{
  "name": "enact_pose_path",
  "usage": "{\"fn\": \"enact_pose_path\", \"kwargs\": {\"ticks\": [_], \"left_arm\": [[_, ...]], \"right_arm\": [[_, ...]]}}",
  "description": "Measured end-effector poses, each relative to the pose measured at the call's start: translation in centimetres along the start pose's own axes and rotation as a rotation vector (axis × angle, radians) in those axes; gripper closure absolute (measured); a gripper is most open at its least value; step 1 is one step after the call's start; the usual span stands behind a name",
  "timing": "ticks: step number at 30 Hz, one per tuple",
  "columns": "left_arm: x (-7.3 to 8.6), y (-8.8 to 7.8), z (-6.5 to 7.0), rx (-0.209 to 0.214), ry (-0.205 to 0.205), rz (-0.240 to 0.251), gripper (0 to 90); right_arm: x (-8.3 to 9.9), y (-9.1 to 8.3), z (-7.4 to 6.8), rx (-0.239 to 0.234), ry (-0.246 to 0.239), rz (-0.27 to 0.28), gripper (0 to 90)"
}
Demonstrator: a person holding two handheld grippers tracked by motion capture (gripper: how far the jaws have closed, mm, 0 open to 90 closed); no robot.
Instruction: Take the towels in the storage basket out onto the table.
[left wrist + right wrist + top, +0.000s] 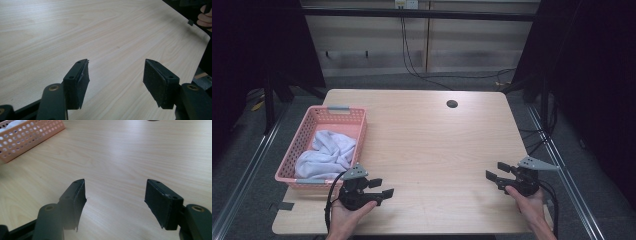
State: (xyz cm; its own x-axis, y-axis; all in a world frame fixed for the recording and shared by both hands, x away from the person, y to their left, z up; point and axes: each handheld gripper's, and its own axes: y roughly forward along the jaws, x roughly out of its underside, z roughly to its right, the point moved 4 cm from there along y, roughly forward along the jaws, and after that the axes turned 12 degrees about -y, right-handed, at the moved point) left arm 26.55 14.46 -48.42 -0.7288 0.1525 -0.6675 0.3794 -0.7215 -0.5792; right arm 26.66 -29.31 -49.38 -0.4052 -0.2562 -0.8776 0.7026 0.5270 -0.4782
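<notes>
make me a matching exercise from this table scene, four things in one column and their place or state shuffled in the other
Things:
1. pink basket
2. white cloth
3. left gripper
4. round hole

Places or states:
A. crumpled inside the basket
B. in the tabletop near the far edge
C. jaws open and empty, near the table's front edge
D. standing at the table's left side

Right pairs: 1-D, 2-A, 3-C, 4-B
</notes>
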Motion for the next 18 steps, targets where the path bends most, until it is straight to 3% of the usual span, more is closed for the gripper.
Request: {"fn": "enact_pose_path", "kwargs": {"ticks": [3, 10, 18], "left_arm": [[-0.2, 0.1, 0.0, 0.003, 0.003, -0.003, 36.7], [-0.2, -0.1, 0.4, 0.006, 0.016, -0.017, 37.5], [-0.8, -2.3, 1.3, -0.019, 0.051, 0.034, 40.9]], "right_arm": [[0.0, 0.0, -0.1, -0.041, -0.006, -0.008, 33.3], [0.1, 0.2, -0.7, -0.053, -0.043, -0.022, 30.4], [-0.4, 0.5, -2.3, -0.064, -0.105, -0.037, 28.0]]}}
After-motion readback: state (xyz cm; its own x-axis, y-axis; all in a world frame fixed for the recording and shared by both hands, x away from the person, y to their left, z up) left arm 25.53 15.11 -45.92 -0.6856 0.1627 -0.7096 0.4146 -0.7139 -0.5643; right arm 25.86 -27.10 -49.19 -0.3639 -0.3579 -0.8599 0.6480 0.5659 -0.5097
